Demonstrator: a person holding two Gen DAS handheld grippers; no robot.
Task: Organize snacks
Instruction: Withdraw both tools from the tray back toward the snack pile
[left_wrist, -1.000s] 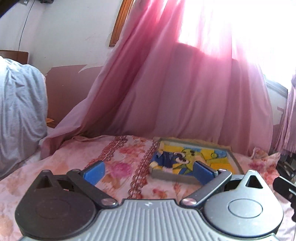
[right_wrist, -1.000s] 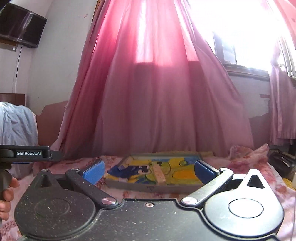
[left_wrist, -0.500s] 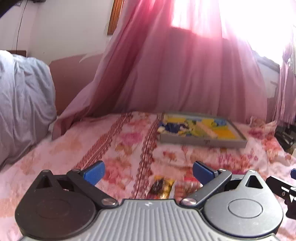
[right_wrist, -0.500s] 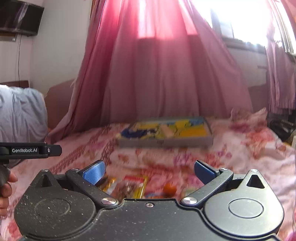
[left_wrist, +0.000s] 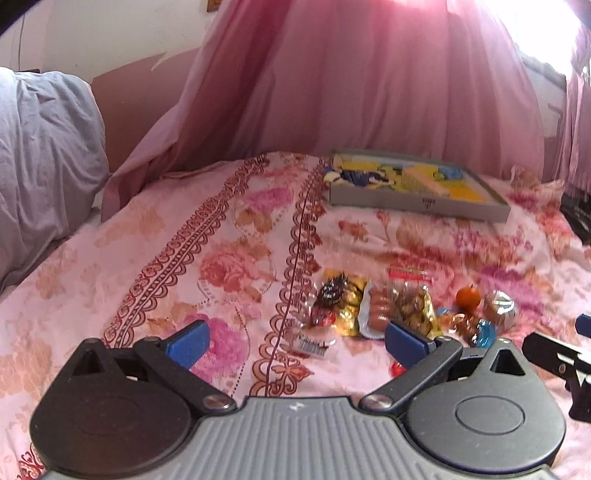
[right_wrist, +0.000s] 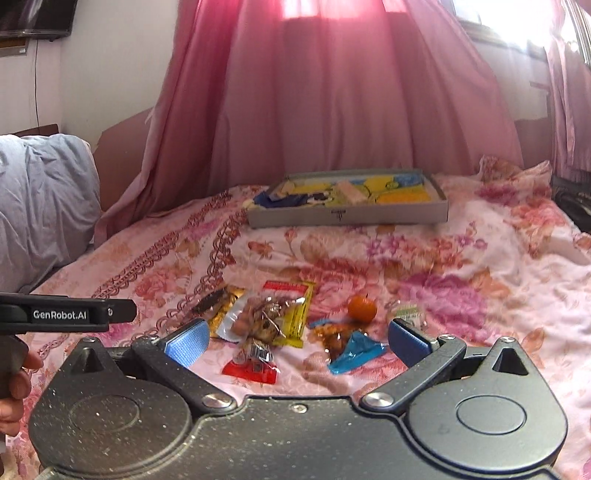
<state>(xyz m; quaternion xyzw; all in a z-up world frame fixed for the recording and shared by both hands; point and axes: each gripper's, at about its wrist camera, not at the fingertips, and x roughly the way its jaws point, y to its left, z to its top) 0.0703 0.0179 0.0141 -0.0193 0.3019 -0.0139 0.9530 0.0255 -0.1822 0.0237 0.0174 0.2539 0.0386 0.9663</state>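
A loose pile of snack packets (right_wrist: 271, 314) lies on the floral bedspread just ahead of both grippers, with a small orange fruit (right_wrist: 362, 307), a blue wrapper (right_wrist: 354, 352) and a red packet (right_wrist: 251, 369) among them. In the left wrist view the same snack packets (left_wrist: 373, 306) and orange fruit (left_wrist: 468, 297) sit ahead and to the right. Farther back lies a shallow grey tray (right_wrist: 347, 217) with a yellow and blue lining; the left wrist view shows this tray (left_wrist: 417, 205) too. My left gripper (left_wrist: 295, 343) and right gripper (right_wrist: 297, 341) are both open and hold nothing.
A grey pillow (left_wrist: 40, 155) lies at the left. Pink curtains (right_wrist: 332, 92) hang behind the bed under a bright window. A hand (right_wrist: 14, 391) holds the left gripper at the left edge of the right wrist view. Dark objects (left_wrist: 576, 218) sit at the bed's right edge.
Both cameras have tilted downward, so the snack pile has come fully into view ahead of the fingers. The tray now appears farther up in both views. Both grippers stayed open.
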